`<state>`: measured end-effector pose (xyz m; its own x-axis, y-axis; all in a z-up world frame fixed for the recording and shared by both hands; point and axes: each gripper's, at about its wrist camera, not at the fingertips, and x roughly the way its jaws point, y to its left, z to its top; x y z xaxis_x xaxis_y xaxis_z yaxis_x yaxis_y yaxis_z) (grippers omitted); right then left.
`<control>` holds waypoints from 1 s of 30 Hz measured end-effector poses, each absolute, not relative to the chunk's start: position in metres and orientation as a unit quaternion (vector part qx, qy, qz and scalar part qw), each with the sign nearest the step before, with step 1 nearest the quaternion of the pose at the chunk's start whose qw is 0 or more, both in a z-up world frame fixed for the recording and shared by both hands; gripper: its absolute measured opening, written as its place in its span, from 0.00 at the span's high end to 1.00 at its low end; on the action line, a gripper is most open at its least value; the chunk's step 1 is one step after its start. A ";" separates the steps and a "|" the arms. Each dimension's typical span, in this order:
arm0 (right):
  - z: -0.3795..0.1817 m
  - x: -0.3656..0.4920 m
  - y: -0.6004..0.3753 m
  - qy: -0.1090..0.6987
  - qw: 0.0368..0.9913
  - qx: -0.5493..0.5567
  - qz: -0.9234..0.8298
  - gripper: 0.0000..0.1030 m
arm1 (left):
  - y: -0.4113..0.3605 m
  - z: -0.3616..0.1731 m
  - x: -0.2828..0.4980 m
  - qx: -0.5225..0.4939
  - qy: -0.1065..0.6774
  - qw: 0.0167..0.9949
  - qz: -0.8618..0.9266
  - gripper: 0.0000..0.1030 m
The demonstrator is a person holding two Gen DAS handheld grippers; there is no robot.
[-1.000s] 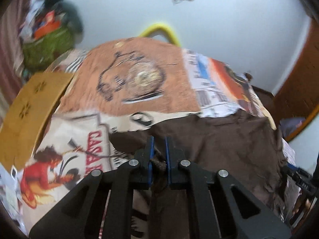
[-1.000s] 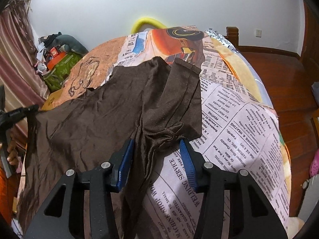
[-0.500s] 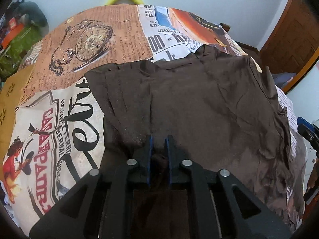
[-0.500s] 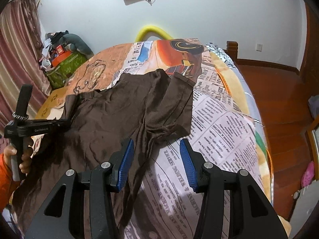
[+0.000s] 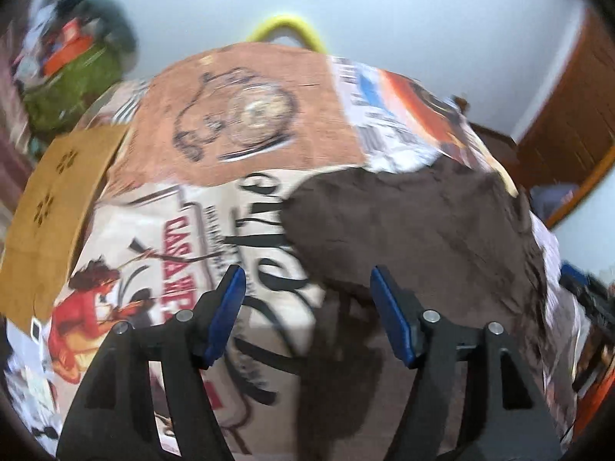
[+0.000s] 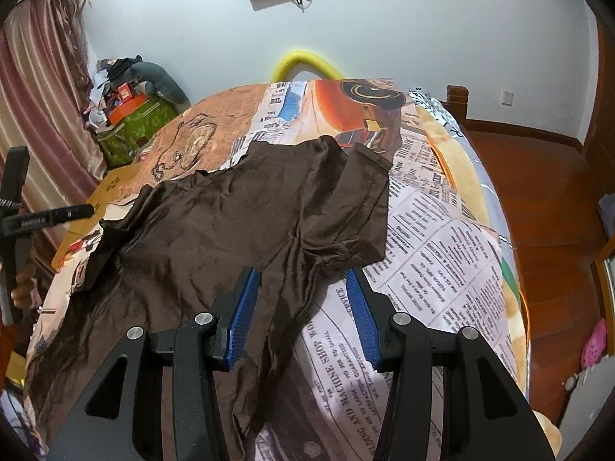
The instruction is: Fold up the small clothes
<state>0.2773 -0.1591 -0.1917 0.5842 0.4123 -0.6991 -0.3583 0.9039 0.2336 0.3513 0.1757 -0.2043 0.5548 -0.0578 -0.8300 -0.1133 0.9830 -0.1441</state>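
A dark brown T-shirt [image 6: 230,238] lies spread and wrinkled on the bed, one sleeve folded in at the far right. It also shows in the left wrist view [image 5: 423,230], blurred. My left gripper [image 5: 307,292] is open and empty, its jaws wide apart just above the shirt's left edge. It also shows at the left of the right wrist view [image 6: 57,215]. My right gripper [image 6: 303,288] is open, its blue pads either side of a bunched fold of the shirt without closing on it.
The bed [image 6: 442,249] has a newspaper-print cover. A yellow padded headboard arc [image 6: 303,61] and a white wall are behind it. A green bag with clutter [image 6: 134,123] sits at the far left, and a wooden floor [image 6: 538,192] lies to the right.
My left gripper has opened and let go of the shirt, then pulled back to its left edge. The shirt now lies flat. My right gripper stayed open and hardly moved.
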 end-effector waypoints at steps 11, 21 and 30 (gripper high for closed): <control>-0.201 0.279 -0.160 0.415 0.887 0.028 0.202 0.57 | 0.201 -0.264 0.405 -0.215 0.504 0.836 -0.017 0.36; -0.200 0.276 -0.173 0.414 0.889 0.033 0.192 0.57 | 0.165 -0.261 0.432 -0.149 0.497 0.855 -0.007 0.92; -0.196 0.273 -0.177 0.406 0.891 0.046 0.198 0.57 | 0.127 -0.207 0.427 -0.071 0.473 0.878 -0.027 0.92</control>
<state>0.2728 -0.1767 -0.1961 0.5922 0.3898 -0.7052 -0.3156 0.9175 0.2421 0.4266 0.1269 -0.2067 0.5519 -0.1153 -0.8259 -0.0193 0.9884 -0.1509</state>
